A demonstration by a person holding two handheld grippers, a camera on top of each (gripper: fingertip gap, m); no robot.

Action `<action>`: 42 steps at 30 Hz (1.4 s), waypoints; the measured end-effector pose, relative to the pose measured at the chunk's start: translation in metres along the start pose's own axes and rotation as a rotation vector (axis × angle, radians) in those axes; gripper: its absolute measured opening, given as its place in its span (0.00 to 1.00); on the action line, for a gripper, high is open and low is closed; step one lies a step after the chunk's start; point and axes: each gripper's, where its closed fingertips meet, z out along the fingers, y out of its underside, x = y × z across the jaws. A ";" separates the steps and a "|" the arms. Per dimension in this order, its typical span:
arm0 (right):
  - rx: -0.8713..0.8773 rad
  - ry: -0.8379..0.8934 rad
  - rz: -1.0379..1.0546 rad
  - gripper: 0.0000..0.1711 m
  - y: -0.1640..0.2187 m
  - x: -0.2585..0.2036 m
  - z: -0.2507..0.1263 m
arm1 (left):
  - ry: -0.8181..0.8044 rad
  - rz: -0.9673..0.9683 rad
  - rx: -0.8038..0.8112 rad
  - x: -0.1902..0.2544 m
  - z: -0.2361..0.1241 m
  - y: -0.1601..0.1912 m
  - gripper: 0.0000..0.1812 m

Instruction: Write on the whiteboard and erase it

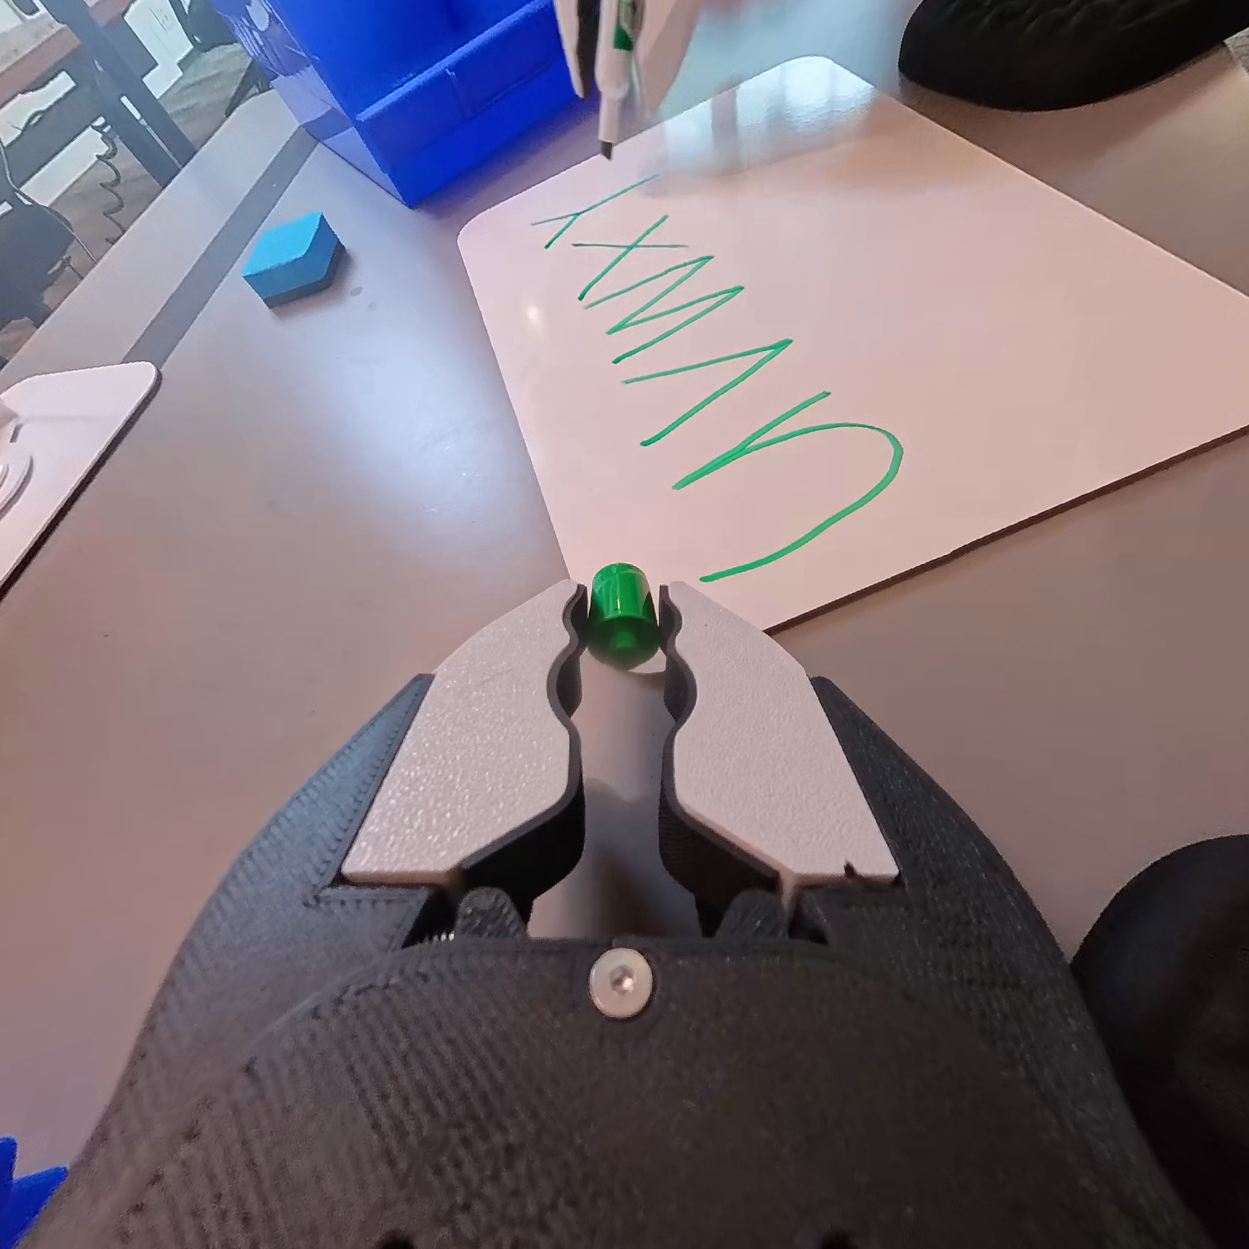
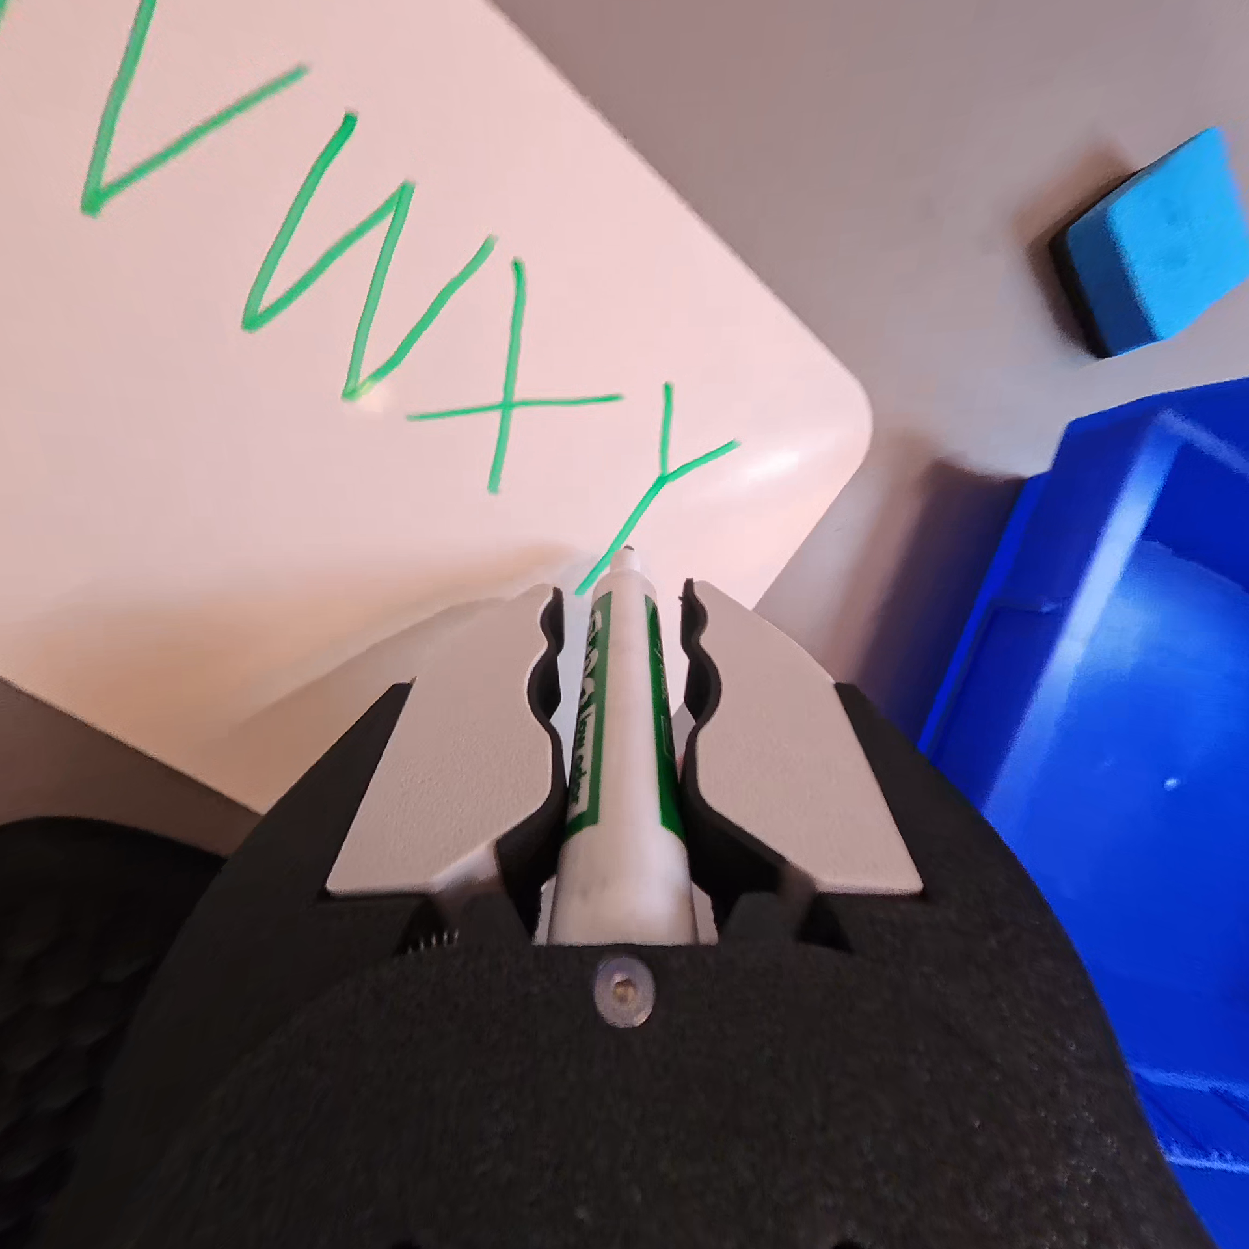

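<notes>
Closest in the left wrist view, the left gripper [image 1: 622, 625] has its grey fingers clamped on a green marker cap [image 1: 620, 628], held low over the brown table [image 1: 284, 541] just off the near corner of the whiteboard [image 1: 980, 324]. The whiteboard lies flat on the table and carries a run of green handwritten strokes [image 1: 682, 317] from the near edge toward the far one. In the right wrist view, the right gripper [image 2: 622, 595] is closed on the white barrel of a green dry-erase marker [image 2: 625, 743], whose uncapped tip sits at the end of the last stroke, near the board's rounded corner; whether it touches the surface I cannot tell. Beyond the board, a blue eraser block [image 1: 294, 260] rests on the table, apart from it, and a blue plastic bin [image 1: 432, 88] stands behind that. At the left edge lies another pale board [image 1: 67, 432].
</notes>
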 end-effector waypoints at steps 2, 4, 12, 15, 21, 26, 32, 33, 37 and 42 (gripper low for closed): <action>0.010 0.027 -0.004 0.20 -0.005 0.014 0.002 | 0.002 -0.001 0.001 0.000 0.000 0.000 0.11; 0.014 0.025 0.007 0.20 -0.008 0.024 0.007 | 0.003 -0.003 0.002 0.000 -0.001 0.000 0.11; 0.044 -0.020 0.024 0.20 -0.021 0.037 0.021 | 0.007 -0.006 0.004 0.001 -0.001 0.000 0.11; 0.030 -0.031 0.023 0.20 -0.018 0.035 0.025 | 0.009 -0.006 0.005 0.001 -0.001 -0.001 0.11; 0.021 -0.043 0.021 0.20 -0.014 0.033 0.029 | 0.009 -0.008 0.005 0.001 -0.001 -0.001 0.11; 0.001 -0.018 0.015 0.20 -0.008 0.040 0.027 | 0.009 -0.009 0.002 0.001 -0.001 0.000 0.11; -0.014 0.011 0.046 0.20 0.004 0.055 0.025 | 0.007 -0.012 0.000 0.000 -0.001 0.000 0.11; -0.013 0.011 0.048 0.20 0.005 0.055 0.025 | 0.007 -0.012 -0.001 0.000 -0.001 0.000 0.11; -0.017 0.018 0.039 0.20 0.005 0.055 0.025 | 0.007 -0.009 -0.003 0.000 -0.001 0.000 0.11; -0.019 0.002 0.035 0.20 0.005 0.048 0.023 | 0.006 -0.007 -0.004 0.000 -0.001 0.000 0.11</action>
